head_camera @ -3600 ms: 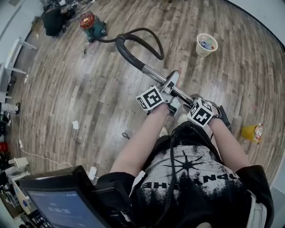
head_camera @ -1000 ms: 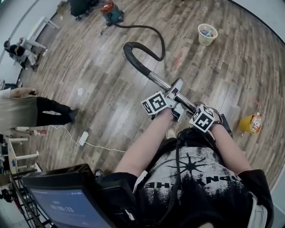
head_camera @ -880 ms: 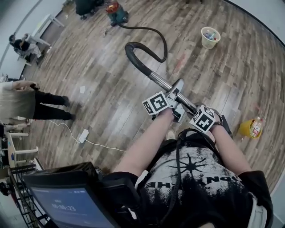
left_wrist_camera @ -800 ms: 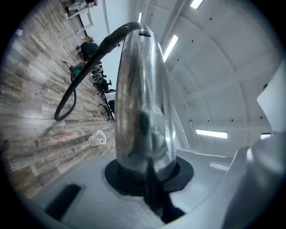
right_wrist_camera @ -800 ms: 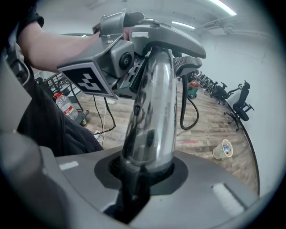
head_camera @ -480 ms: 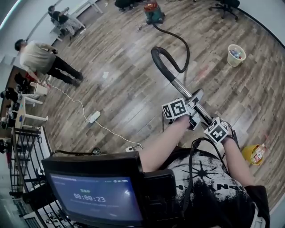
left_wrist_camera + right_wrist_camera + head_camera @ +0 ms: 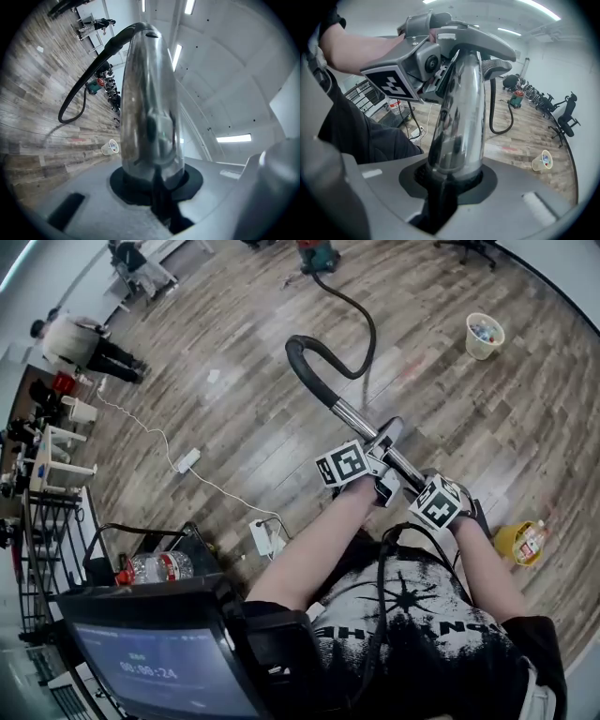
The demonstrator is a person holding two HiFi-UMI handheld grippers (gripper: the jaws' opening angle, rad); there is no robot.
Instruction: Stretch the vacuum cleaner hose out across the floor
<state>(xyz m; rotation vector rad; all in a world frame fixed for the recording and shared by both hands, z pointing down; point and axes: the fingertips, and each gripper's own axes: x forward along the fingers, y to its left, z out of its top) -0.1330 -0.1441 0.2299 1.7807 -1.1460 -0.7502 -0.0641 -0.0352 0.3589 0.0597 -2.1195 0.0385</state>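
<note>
The vacuum cleaner (image 7: 314,251) stands far off at the top of the head view. Its black hose (image 7: 361,315) runs across the floor, loops and joins a curved black handle (image 7: 302,362) on a chrome wand (image 7: 354,416). My left gripper (image 7: 377,456) is shut on the wand, and my right gripper (image 7: 424,488) is shut on it just behind. In the left gripper view the wand (image 7: 150,108) rises from between the jaws, with the hose (image 7: 86,77) beyond. The right gripper view has the wand (image 7: 459,117) in its jaws and the left gripper's marker cube (image 7: 393,84) above.
A person (image 7: 80,338) stands at the upper left near desks. A white cable and power strip (image 7: 187,460) lie on the wooden floor. A cart with bottles (image 7: 155,568) and a monitor (image 7: 159,667) are close in front. A waste bin (image 7: 485,334) and a yellow bucket (image 7: 516,542) stand at the right.
Both grippers have carried the wand farther from the vacuum cleaner, and the hose lies longer and straighter. The person at the left has dropped back toward the corner. The cart has come into view.
</note>
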